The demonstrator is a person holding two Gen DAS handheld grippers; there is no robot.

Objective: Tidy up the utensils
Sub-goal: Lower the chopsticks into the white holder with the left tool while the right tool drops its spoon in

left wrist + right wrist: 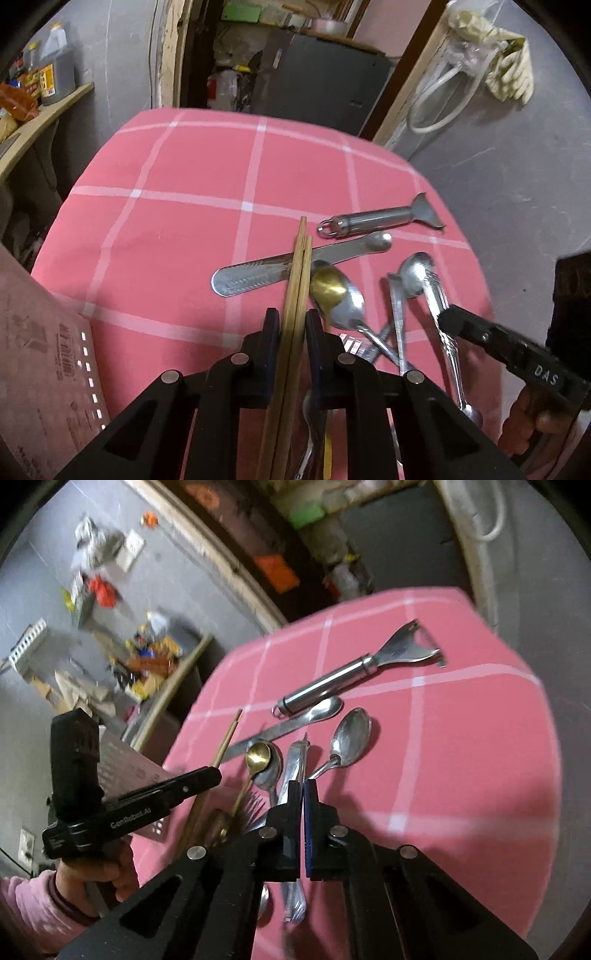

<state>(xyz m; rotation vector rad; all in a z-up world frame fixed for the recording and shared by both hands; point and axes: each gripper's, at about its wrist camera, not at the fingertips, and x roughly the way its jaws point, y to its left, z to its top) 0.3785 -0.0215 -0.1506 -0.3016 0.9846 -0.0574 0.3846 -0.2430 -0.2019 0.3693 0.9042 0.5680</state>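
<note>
Left tongs (pixel 291 325): clamped on wooden chopsticks (pixel 300 266), long axis toward 12 o'clock.
Right tongs (pixel 302 794): closed on a steel utensil handle (pixel 295 760).
Remaining cutlery at left tongs' 2 o'clock, on the pink worktop (pixel 177 177); right hand nearer.

Chopsticks (pixel 298 280) across knife (pixel 258 275), spoons (pixel 340 295) just right, peeler (pixel 380 219) behind, all on table (pixel 184 192)

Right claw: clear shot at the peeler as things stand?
Probably not yet. The right claw is shut on a silver utensil handle, so it would have to let go first. The peeler lies uncovered at the far side of the pile, with only a knife beside it.
</note>
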